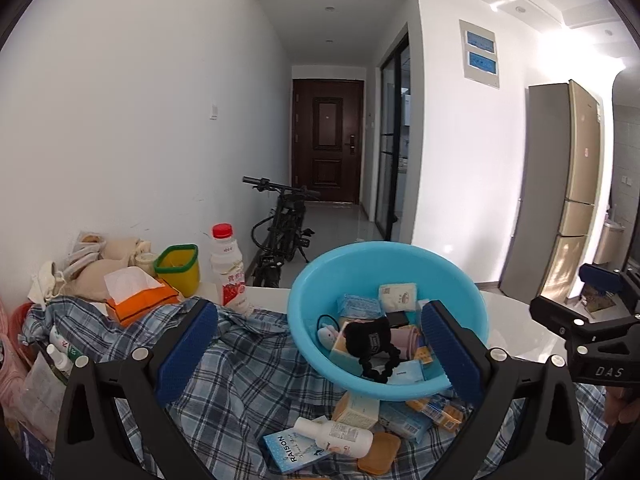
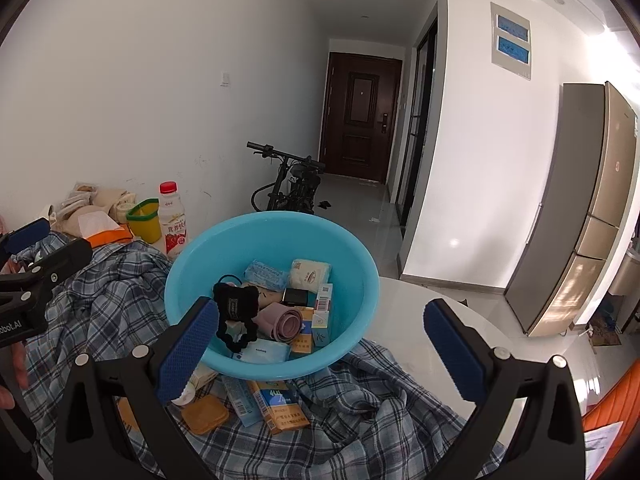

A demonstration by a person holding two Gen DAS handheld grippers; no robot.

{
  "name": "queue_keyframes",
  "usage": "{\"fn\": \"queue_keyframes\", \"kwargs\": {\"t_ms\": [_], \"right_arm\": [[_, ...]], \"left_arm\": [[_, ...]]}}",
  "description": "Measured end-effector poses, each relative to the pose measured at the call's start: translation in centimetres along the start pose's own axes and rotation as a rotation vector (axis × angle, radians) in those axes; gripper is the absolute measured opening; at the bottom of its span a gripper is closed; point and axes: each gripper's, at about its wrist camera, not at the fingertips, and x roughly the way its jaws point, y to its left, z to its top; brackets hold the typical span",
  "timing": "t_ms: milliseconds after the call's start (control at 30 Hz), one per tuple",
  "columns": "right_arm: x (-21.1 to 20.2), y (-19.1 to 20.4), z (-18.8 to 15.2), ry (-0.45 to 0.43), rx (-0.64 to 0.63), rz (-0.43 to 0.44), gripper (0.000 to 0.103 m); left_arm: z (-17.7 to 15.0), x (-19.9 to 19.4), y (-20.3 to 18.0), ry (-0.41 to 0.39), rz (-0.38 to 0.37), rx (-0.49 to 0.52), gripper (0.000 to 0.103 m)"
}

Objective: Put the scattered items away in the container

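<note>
A light blue basin [image 1: 304, 280] [image 2: 188, 280] stands on a plaid cloth and holds several packets, a pink roll [image 2: 284, 320] and a black scrunchie [image 2: 236, 308]. In front of it lie a small white bottle [image 1: 336, 434], a blue RAISON packet [image 1: 294, 452], an orange-brown compact [image 1: 380, 454] [image 2: 204, 414], a yellow-and-blue box [image 2: 278, 404] and other small boxes. My left gripper [image 1: 320, 320] is open above the basin's near left side, nothing between its fingers. My right gripper [image 2: 322, 314] is open over the basin's near right side, also holding nothing.
The plaid cloth [image 1: 240, 384] covers a white round table [image 2: 404, 300]. At the back left stand a red-capped drink bottle [image 1: 230, 268], a yellow cup with a green rim [image 1: 178, 268], an orange tissue pack [image 1: 136, 300] and beige bags. A bicycle [image 1: 280, 232] and a fridge [image 2: 576, 208] stand beyond.
</note>
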Motion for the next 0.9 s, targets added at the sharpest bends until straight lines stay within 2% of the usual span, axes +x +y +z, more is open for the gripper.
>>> {"fn": "queue_keyframes", "kwargs": {"t_ms": [100, 200, 267, 367, 500, 700, 767, 900], "right_arm": [[0.4, 0.0, -0.7, 0.027, 0.004, 0.022, 0.103], [0.5, 0.2, -1.5, 0.052, -0.006, 0.037, 0.103], [0.4, 0.5, -2.4, 0.073, -0.023, 0.053, 0.103], [0.7, 1.0, -3.8, 0.124, -0.052, 0.084, 0.103], [1.5, 1.6, -6.2, 0.213, -0.063, 0.163, 0.103], [2.7, 2.1, -8.3, 0.264, -0.068, 0.160, 0.103], [3.1, 2.1, -8.6, 0.276, -0.060, 0.163, 0.103], [3.3, 2.3, -8.9, 0.289, -0.069, 0.169, 0.103]], "left_arm": [[-0.6, 0.9, 0.2, 0.073, 0.012, 0.007, 0.103], [-1.8, 1.8, 0.9, 0.132, -0.029, -0.024, 0.103], [-3.0, 2.5, 1.4, 0.198, -0.043, -0.029, 0.103], [-5.3, 3.6, 1.7, 0.285, -0.052, -0.002, 0.103], [-8.6, 4.7, 1.7, 0.392, -0.056, 0.098, 0.103], [-13.0, 6.4, 1.7, 0.575, -0.138, 0.120, 0.103], [-13.7, 6.8, 1.3, 0.598, -0.141, 0.125, 0.103], [-13.1, 7.9, 0.3, 0.558, -0.144, 0.149, 0.103]]}}
